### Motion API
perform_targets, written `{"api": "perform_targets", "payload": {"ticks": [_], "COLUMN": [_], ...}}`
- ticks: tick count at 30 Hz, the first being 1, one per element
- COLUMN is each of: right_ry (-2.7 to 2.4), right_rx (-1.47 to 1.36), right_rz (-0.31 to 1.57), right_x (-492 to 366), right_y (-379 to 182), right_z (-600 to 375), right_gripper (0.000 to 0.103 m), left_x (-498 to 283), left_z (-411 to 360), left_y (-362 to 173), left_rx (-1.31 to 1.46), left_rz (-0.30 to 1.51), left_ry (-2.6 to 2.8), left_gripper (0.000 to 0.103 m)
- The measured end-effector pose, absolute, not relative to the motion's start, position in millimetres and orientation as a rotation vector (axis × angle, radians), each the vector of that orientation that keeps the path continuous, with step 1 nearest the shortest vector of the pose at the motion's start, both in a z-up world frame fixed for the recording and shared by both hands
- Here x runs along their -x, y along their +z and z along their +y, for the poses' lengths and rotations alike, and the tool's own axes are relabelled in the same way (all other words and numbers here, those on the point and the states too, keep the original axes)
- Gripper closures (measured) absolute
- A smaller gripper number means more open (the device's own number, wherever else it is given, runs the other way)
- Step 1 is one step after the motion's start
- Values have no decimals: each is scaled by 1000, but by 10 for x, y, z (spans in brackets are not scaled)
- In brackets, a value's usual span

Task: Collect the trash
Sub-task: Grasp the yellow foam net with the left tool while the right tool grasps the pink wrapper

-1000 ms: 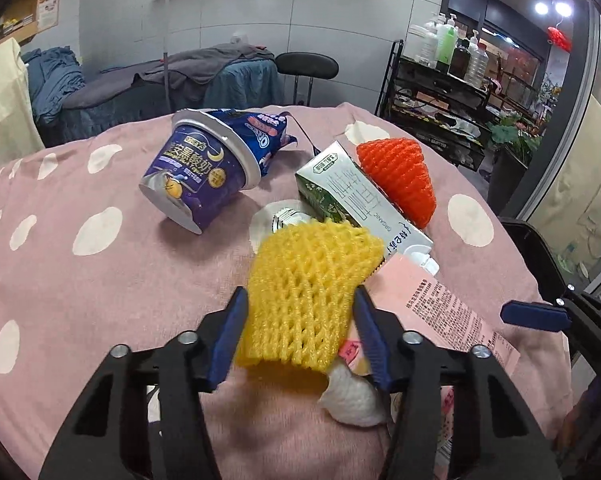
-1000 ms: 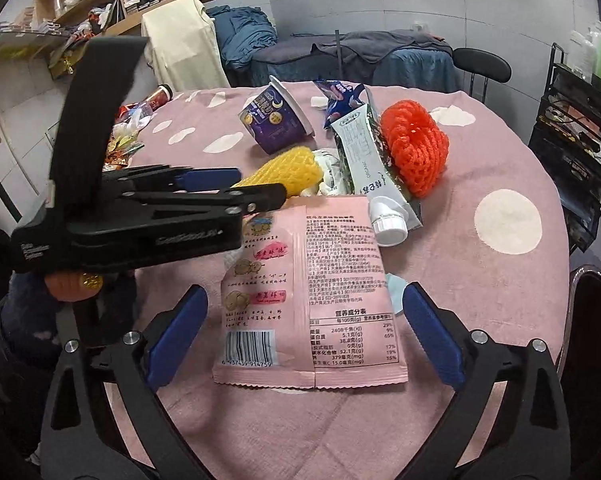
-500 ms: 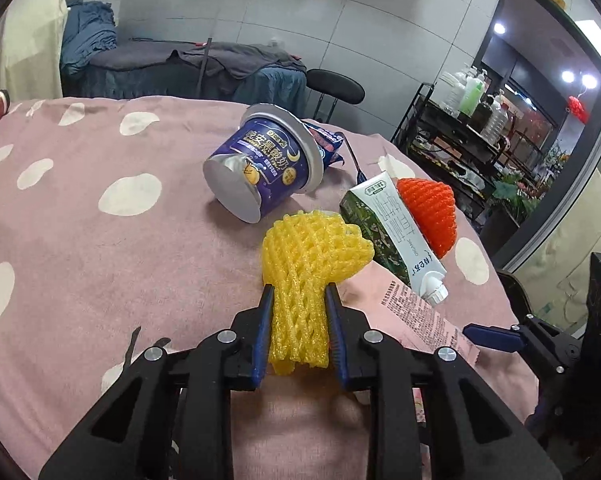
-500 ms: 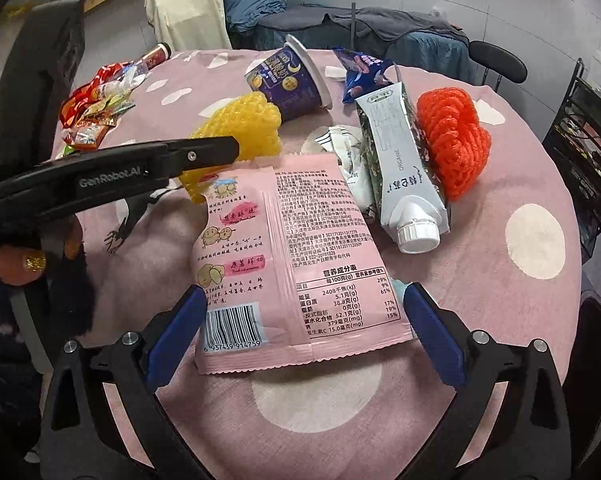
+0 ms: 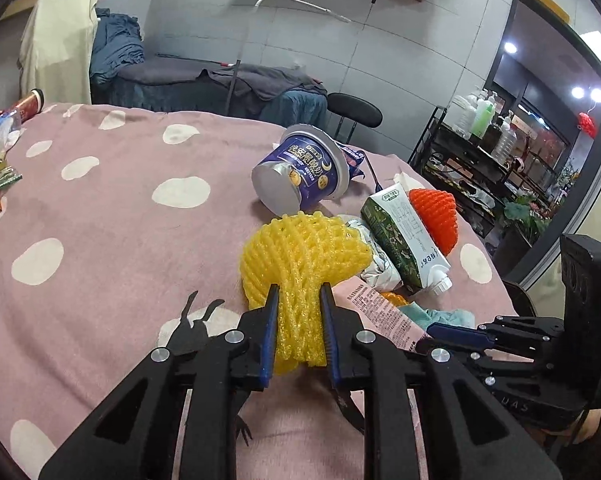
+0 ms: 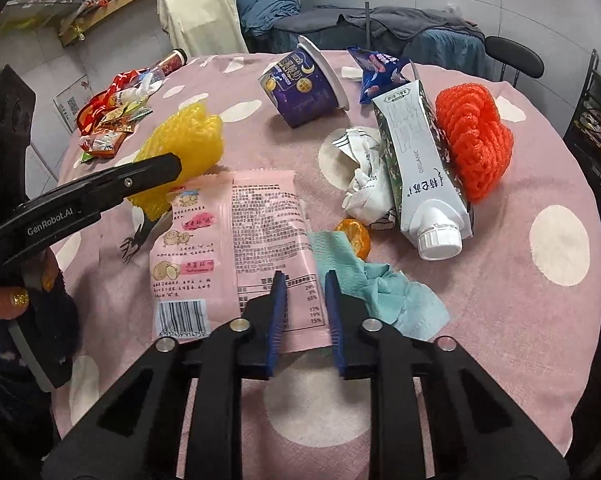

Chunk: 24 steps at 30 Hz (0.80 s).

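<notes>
Crowding the pink packet [image 6: 236, 240] pinched by the right hand-held gripper [image 6: 302, 280]: carton [image 6: 416, 168], teal napkin [image 6: 384, 288].

I see a round table [image 6: 500, 320] under a pink cloth with cream dots. Near its middle lie a pink snack packet [image 6: 236, 232], a teal napkin [image 6: 380, 284], an orange peel [image 6: 358, 236], crumpled white paper [image 6: 364, 184] and a tipped milk carton [image 6: 416, 168] with an orange foam net [image 6: 476, 140] touching it. Toward the far edge lie a purple cup [image 6: 304, 88] on its side and a blue wrapper [image 6: 376, 70]. Snack wrappers [image 6: 112, 120] crowd the left edge.
</notes>
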State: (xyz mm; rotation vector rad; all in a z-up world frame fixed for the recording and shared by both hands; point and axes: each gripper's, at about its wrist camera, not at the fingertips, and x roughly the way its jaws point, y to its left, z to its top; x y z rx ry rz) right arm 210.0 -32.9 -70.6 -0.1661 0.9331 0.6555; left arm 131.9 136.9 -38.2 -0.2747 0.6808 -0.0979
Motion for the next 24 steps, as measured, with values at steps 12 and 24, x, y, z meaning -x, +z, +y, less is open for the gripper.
{"api": "perform_targets", "payload": {"ticks": [12, 24], "right_ry": [701, 711], "right_rx": [100, 439], "right_rz": [838, 919], "right_x": [-1835, -1559], "right_y": [-438, -783], "right_z": [-459, 214], "right_gripper": [6, 30], "left_x": [-1139, -971], "left_z": [1427, 1460], "left_y": [-417, -368], "left_rx": [308, 296], "left_rz": [678, 658], "left_ry": [-75, -42], "left_gripper": [83, 83]}}
